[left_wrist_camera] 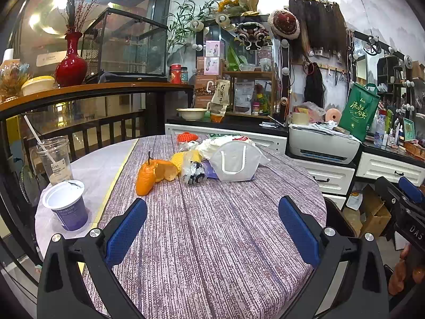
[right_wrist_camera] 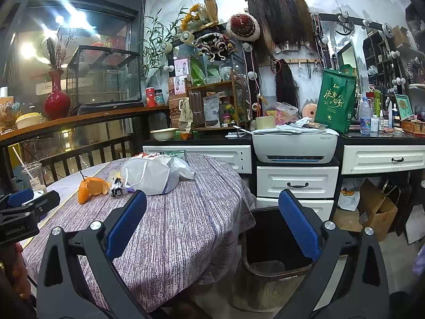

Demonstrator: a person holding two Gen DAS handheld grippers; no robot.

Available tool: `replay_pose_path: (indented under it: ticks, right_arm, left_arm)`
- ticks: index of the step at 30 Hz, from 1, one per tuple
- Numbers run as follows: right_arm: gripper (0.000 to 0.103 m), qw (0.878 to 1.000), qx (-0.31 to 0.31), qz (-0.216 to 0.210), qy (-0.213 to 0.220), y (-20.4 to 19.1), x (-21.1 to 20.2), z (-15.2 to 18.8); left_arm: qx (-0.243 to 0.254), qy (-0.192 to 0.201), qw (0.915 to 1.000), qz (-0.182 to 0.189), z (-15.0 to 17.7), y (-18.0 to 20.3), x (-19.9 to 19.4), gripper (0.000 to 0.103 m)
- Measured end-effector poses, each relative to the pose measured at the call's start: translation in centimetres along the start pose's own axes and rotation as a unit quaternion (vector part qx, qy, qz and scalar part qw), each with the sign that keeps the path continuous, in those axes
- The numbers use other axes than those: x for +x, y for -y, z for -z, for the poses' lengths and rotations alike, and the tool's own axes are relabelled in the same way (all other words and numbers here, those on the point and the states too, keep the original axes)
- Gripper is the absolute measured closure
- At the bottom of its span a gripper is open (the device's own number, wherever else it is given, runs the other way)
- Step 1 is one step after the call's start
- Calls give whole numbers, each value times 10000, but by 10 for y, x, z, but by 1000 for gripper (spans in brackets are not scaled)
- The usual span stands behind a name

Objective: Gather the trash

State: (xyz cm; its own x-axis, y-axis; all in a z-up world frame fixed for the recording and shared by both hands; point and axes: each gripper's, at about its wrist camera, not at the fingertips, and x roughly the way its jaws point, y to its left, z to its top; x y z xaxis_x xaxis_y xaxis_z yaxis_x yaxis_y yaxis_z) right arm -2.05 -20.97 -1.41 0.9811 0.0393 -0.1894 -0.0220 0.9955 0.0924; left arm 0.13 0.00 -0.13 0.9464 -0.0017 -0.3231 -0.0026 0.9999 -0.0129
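Observation:
A round table [left_wrist_camera: 225,239] under a striped purple cloth carries the litter. Orange peel [left_wrist_camera: 156,172] lies left of a crumpled wrapper [left_wrist_camera: 195,171] and a white face mask [left_wrist_camera: 233,163], with more wrappers piled behind them. A foil-lidded yogurt cup [left_wrist_camera: 66,204] and a plastic cup with a straw [left_wrist_camera: 54,159] stand at the left edge. My left gripper [left_wrist_camera: 212,204] hovers open and empty over the near cloth. My right gripper [right_wrist_camera: 212,196] is open and empty too, straddling the table edge and a dark bin [right_wrist_camera: 268,273] on the floor.
White drawers [right_wrist_camera: 297,182] and a printer [right_wrist_camera: 293,146] stand just behind the bin. A cardboard box [right_wrist_camera: 377,212] sits on the floor to the right. A wooden rail shelf with a red vase [left_wrist_camera: 71,63] runs along the table's left side.

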Motion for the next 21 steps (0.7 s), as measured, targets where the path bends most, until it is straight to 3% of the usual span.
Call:
replay_pose_path:
  ticks: [21]
  right_arm:
    - [5,10000,17,-13,-26,0,2,1]
  left_arm:
    - [-23,-35,10000,32,-1,1,-1,5]
